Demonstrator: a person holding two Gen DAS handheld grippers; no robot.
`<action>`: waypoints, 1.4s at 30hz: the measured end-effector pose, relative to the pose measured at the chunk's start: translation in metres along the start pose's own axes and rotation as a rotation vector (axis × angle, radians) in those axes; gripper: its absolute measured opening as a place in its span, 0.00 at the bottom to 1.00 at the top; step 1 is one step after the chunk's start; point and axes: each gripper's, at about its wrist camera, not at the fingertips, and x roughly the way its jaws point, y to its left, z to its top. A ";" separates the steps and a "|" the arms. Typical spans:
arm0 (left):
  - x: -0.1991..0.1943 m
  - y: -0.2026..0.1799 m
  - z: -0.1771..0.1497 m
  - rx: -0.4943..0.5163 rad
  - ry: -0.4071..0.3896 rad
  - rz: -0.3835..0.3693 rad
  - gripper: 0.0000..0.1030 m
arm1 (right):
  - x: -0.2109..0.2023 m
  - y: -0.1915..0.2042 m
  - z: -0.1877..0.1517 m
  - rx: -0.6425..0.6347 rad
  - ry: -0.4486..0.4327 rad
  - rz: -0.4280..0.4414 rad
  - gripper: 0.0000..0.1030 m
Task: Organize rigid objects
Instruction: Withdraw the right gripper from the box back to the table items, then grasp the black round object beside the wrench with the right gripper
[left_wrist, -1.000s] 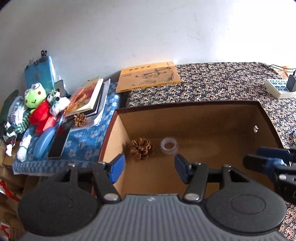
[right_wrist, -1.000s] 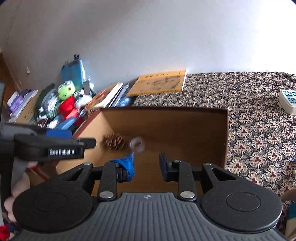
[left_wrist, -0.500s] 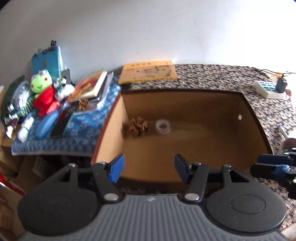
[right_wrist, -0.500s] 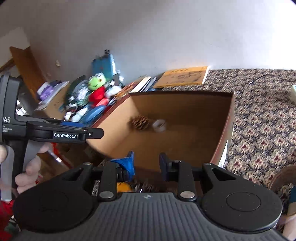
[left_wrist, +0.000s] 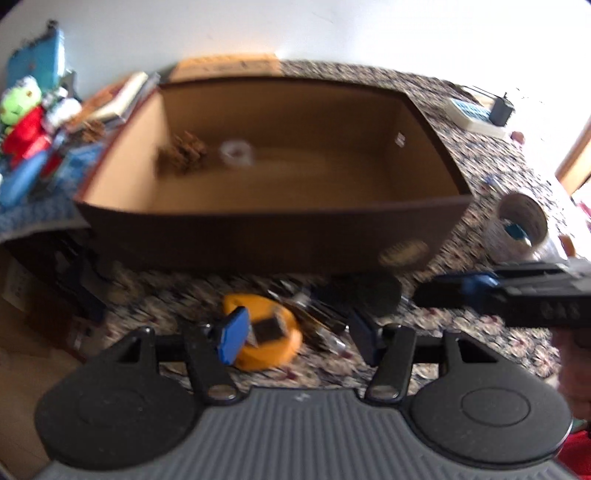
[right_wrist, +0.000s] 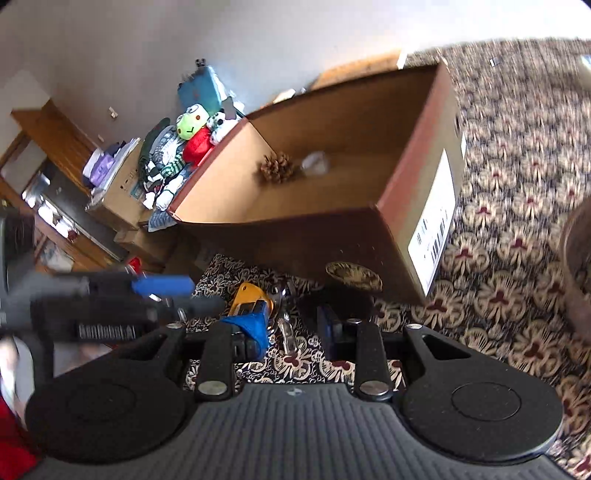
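Note:
An open brown cardboard box (left_wrist: 273, 236) (right_wrist: 332, 236) holds a pine cone (left_wrist: 186, 149) (right_wrist: 277, 168) and a clear tape roll (left_wrist: 236, 151) (right_wrist: 316, 162). In front of it lie an orange tape measure (left_wrist: 271, 341) (right_wrist: 249, 293), a dark round object (left_wrist: 373, 293) and clear plastic pieces (right_wrist: 286, 328). My left gripper (left_wrist: 295, 334) is open and empty, just above the tape measure. My right gripper (right_wrist: 291, 326) is open and empty over the same pile. Each gripper shows in the other's view, the right one (left_wrist: 517, 291) at the right, the left one (right_wrist: 122, 302) at the left.
A mug (left_wrist: 517, 225) stands right of the box on the patterned cloth (right_wrist: 517, 221). A power strip (left_wrist: 476, 114) lies at the back right. Left of the box are books (left_wrist: 122, 99), a frog plush (right_wrist: 192, 123) and other clutter.
Both grippers have pulled back from above the box and tilted down; the items in front of the box have come into view. Both stay open and empty.

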 end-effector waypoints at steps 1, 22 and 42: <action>0.004 -0.003 -0.002 -0.005 0.013 -0.018 0.57 | 0.000 -0.002 -0.001 0.013 0.002 -0.008 0.10; 0.056 -0.031 -0.001 0.096 0.138 -0.250 0.51 | 0.029 -0.033 0.006 0.113 0.034 -0.103 0.11; 0.065 -0.019 -0.007 0.120 0.168 -0.246 0.58 | 0.032 -0.032 0.000 0.051 0.112 0.011 0.09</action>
